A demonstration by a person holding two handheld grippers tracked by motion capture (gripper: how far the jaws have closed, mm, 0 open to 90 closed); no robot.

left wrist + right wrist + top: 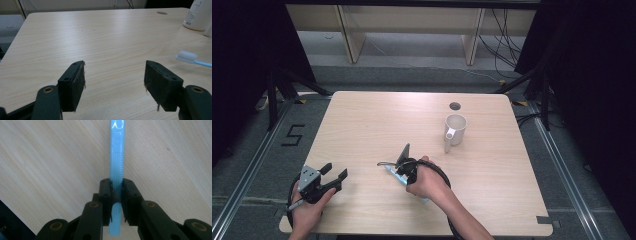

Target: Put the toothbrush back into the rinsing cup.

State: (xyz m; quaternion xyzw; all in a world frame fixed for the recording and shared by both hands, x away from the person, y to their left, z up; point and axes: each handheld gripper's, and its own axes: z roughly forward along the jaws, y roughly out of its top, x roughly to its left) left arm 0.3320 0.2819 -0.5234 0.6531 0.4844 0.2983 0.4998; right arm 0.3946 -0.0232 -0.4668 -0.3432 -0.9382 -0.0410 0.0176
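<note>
Toothbrush [116,172], light blue: handle runs vertically up the centre of the right gripper view, pinched between the two jaws of the right gripper [116,195], which are clenched on it; handle end protrudes below the pads. White head at right edge of left gripper view. Left gripper [113,82]: jaws released, bare table [100,37] between. White mug [455,129]: right of centre, high view.

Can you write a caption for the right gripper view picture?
The right hand-held gripper pinches a light blue toothbrush handle above the wooden table.
</note>
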